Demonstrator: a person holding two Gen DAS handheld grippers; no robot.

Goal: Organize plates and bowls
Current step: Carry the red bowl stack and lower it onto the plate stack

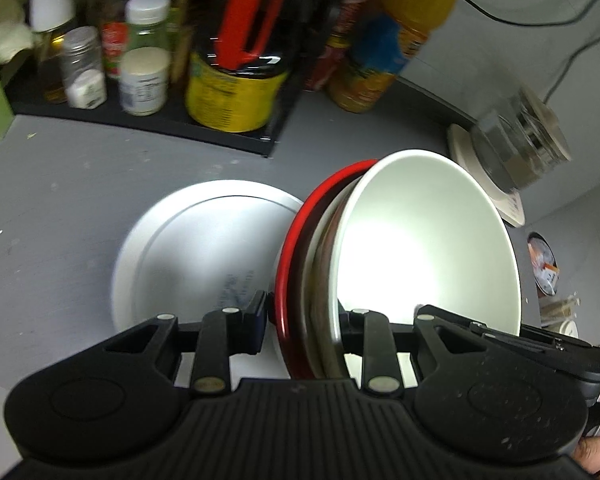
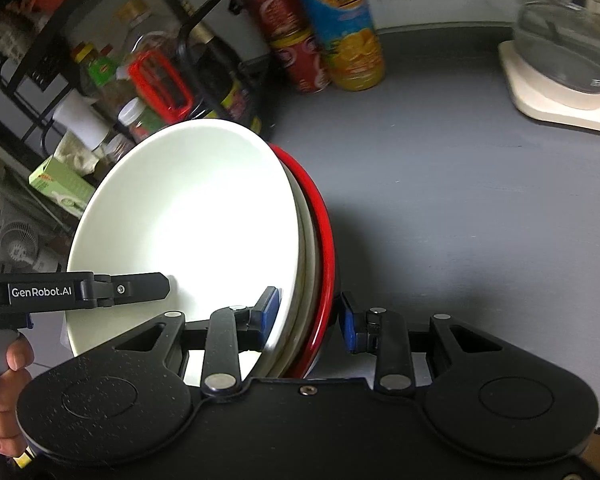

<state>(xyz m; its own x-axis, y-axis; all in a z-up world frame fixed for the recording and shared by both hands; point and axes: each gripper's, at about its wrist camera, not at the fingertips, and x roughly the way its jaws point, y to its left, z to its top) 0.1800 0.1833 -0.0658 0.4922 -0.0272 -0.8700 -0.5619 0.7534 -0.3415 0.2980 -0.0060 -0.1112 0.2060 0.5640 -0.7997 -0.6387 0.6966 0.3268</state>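
Note:
A stack of nested bowls is held tilted on edge above the grey counter: a white bowl (image 1: pixel 428 248) in front, a beige one behind it, a red bowl (image 1: pixel 296 240) outermost. My left gripper (image 1: pixel 302 312) is shut on the stack's rim. My right gripper (image 2: pixel 310 316) is shut on the same stack, white bowl (image 2: pixel 192 224) left, red bowl (image 2: pixel 324 232) right. A flat white plate (image 1: pixel 196 248) lies on the counter left of the stack. The left gripper's finger (image 2: pixel 140 285) shows across the white bowl in the right wrist view.
A black rack (image 1: pixel 148 124) with spice jars and a yellow tin (image 1: pixel 232 96) stands at the back. Tall snack cans (image 2: pixel 340 28) stand behind. A glass jar (image 2: pixel 568 28) sits on a cream board (image 2: pixel 556 108) at right. A green box (image 2: pixel 60 184) is at left.

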